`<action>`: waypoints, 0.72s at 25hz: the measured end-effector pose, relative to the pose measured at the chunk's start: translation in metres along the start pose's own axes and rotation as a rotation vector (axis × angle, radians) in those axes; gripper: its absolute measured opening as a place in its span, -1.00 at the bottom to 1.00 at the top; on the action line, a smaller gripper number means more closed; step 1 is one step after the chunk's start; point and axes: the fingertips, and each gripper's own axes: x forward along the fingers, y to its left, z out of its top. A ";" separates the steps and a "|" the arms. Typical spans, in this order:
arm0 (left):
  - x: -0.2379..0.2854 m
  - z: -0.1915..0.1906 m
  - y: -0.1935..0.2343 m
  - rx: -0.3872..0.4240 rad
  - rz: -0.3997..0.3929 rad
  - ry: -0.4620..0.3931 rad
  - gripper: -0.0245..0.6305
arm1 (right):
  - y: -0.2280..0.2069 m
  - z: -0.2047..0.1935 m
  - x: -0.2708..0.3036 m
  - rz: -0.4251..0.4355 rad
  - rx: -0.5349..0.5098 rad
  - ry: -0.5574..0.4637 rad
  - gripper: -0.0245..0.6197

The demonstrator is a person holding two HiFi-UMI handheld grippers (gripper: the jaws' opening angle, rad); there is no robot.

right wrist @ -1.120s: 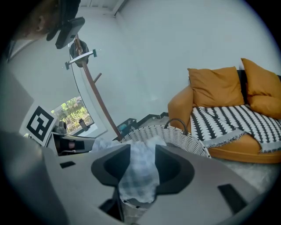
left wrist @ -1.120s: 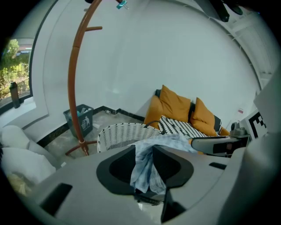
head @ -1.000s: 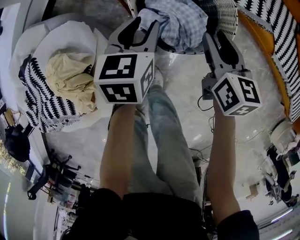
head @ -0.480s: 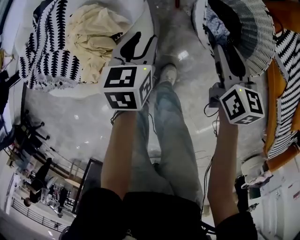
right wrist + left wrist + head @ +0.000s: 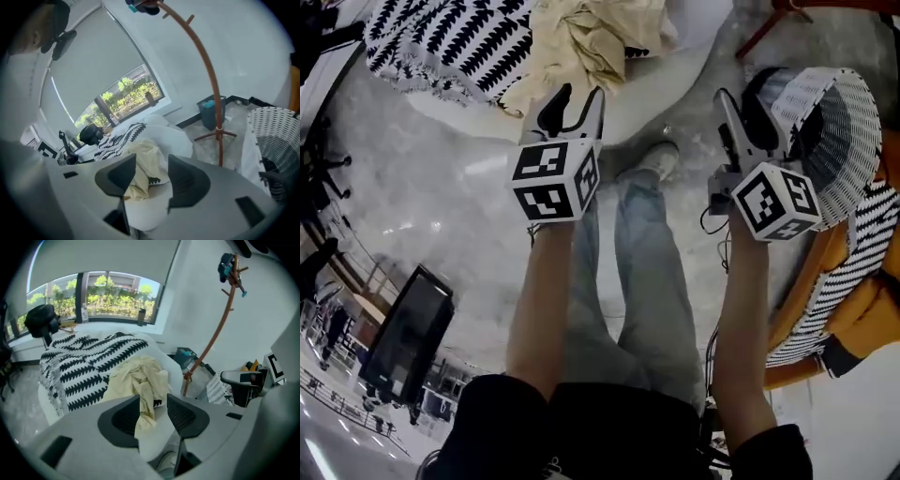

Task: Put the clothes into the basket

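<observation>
A cream garment (image 5: 581,37) lies crumpled on a white round seat (image 5: 661,80), beside a black-and-white patterned cloth (image 5: 450,37). The white wicker basket (image 5: 839,131) stands on the floor at the right, its inside dark. My left gripper (image 5: 574,97) hovers just short of the cream garment (image 5: 136,378), jaws opening with nothing between them. My right gripper (image 5: 737,101) is in front of the basket's rim, jaws also opening and empty. It points toward the cream garment (image 5: 143,161), with the basket (image 5: 276,136) off to its right.
A brown coat stand (image 5: 206,70) and a teal bin (image 5: 209,108) stand by the wall behind the seat. An orange chair with a patterned cushion (image 5: 853,281) is at the right. A dark monitor (image 5: 408,333) stands lower left. The person's legs and shoe (image 5: 652,164) are below the grippers.
Both grippers have swung away from the basket toward the white seat. The basket, which was straight ahead, is now at the right, and the cream garment is now ahead.
</observation>
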 end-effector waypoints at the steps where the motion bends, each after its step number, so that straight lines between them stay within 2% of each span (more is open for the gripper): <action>1: -0.003 -0.004 0.015 -0.031 0.023 -0.001 -0.43 | 0.012 -0.003 0.014 0.024 -0.020 0.027 -0.29; 5: -0.009 -0.030 0.067 -0.099 0.077 0.032 -0.35 | 0.051 -0.022 0.065 0.087 -0.101 0.135 -0.25; 9: -0.010 -0.062 0.110 -0.122 0.113 0.080 -0.32 | 0.075 -0.040 0.110 0.122 -0.200 0.220 -0.22; 14: 0.008 -0.091 0.146 -0.113 0.112 0.134 -0.25 | 0.090 -0.048 0.161 0.097 -0.293 0.279 -0.13; 18: 0.036 -0.094 0.156 -0.084 0.084 0.144 -0.17 | 0.093 -0.045 0.197 0.056 -0.332 0.299 -0.09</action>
